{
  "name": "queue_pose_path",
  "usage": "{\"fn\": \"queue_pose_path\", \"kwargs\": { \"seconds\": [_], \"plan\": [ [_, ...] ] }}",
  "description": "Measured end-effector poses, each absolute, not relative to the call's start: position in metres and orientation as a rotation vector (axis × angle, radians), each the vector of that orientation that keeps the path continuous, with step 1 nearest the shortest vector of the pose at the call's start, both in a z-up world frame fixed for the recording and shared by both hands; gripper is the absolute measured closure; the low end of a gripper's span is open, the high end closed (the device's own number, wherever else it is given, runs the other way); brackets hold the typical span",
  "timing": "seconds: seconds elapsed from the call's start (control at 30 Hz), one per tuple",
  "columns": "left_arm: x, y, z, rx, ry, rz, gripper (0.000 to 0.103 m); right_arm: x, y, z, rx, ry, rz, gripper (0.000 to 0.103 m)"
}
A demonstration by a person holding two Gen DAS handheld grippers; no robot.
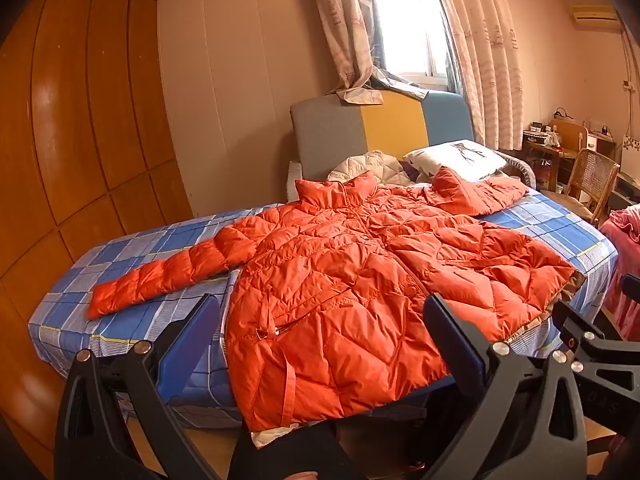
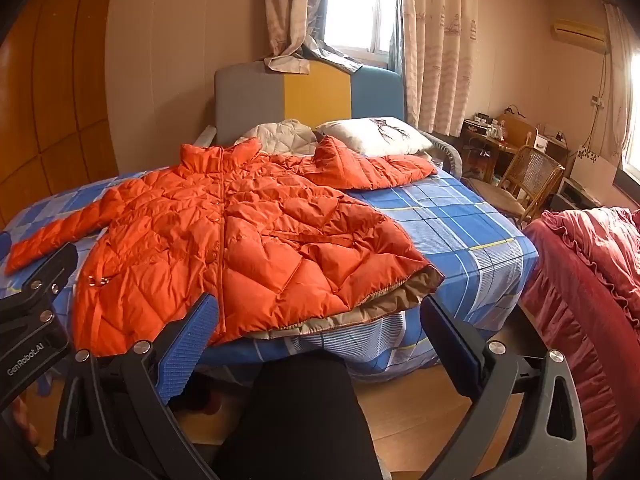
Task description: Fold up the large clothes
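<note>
An orange quilted down jacket [image 1: 340,280] [image 2: 224,240] lies front up on the bed, collar toward the headboard, hem hanging over the near edge. One sleeve [image 1: 168,276] stretches out to the left; the other [image 2: 372,170] lies bent toward the pillow. My left gripper [image 1: 320,332] hovers open before the hem, nothing between its blue-padded fingers [image 1: 188,344]. My right gripper [image 2: 316,332] is open too, short of the jacket's right hem corner [image 2: 420,280], where the tan lining shows. In the left wrist view, the right gripper's body [image 1: 592,340] shows at the right edge.
The bed [image 2: 472,232] has a blue checked sheet, a white pillow [image 2: 376,136] and a padded headboard [image 1: 380,128]. A wooden wardrobe [image 1: 80,140] stands left. A red-covered bed [image 2: 592,272], wicker chair [image 2: 524,180] and cluttered desk [image 2: 492,132] are right. The person's dark-clothed leg [image 2: 300,412] is below.
</note>
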State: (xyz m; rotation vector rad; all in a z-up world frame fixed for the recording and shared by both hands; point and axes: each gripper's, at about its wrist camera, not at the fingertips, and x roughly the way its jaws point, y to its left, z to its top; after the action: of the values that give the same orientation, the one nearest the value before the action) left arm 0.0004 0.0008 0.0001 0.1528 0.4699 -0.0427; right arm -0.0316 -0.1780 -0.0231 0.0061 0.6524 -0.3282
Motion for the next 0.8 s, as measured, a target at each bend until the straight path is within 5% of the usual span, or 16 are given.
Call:
{"fn": "queue_pose_path", "kwargs": {
  "seconds": [0.8],
  "plan": [
    [0.001, 0.002, -0.004, 0.132, 0.483, -0.041, 0.002, -0.03, -0.188, -0.031, 0.036, 0.672, -0.355, 0.003]
  ]
}}
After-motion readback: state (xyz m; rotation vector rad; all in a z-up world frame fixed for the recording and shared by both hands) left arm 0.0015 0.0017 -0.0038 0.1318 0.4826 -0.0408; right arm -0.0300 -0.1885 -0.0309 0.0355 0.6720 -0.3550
